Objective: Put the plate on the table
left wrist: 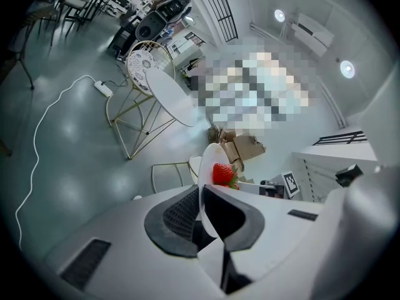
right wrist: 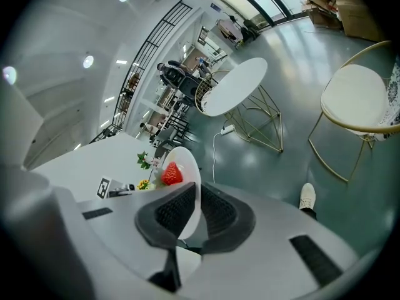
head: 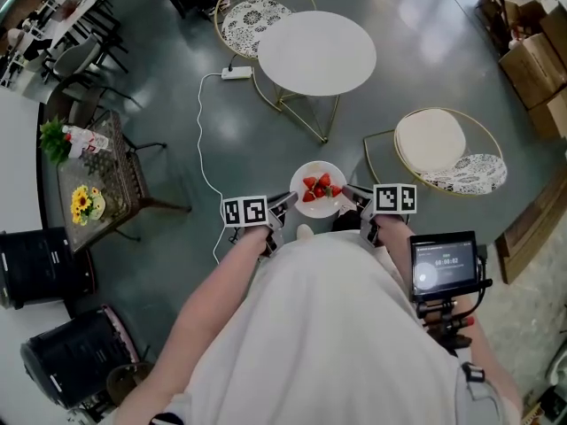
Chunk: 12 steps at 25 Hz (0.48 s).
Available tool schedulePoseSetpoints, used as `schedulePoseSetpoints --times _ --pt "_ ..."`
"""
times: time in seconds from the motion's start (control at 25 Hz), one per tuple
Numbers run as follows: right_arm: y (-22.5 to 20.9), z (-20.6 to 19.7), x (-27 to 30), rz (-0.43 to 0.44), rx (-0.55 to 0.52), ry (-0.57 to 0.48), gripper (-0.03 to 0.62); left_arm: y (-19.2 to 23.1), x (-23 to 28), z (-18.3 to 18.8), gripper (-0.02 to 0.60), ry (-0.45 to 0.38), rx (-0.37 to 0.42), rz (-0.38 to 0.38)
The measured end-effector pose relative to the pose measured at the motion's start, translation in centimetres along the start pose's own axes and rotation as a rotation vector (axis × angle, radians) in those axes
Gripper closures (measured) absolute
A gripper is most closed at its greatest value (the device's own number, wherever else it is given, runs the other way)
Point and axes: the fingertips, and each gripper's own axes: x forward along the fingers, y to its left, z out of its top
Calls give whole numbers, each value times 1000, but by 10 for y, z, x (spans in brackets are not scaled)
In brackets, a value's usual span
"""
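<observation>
A white plate (head: 308,207) with several strawberries (head: 321,187) is held in the air in front of the person, above the floor. My left gripper (head: 289,202) is shut on its left rim, and my right gripper (head: 351,193) is shut on its right rim. In the left gripper view the plate's edge (left wrist: 206,167) runs between the jaws, a strawberry (left wrist: 223,173) showing beyond. The right gripper view shows the plate (right wrist: 187,167) clamped edge-on with a strawberry (right wrist: 172,174). The round white table (head: 316,52) stands farther ahead.
Two gold-framed chairs flank the table, one behind it (head: 252,16) and one to the right (head: 447,149). A white cable and power strip (head: 236,73) lie on the floor at left. A side table with flowers (head: 93,184) stands far left. Cardboard boxes (head: 532,60) sit at right.
</observation>
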Motion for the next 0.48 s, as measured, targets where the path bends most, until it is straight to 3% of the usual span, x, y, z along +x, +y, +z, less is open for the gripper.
schedulePoseSetpoints --times 0.16,0.48 --pt "5 -7 -1 13 -1 8 568 -2 -6 -7 569 -7 -8 8" --pt "-25 65 16 44 12 61 568 0 39 50 569 -28 -52 51"
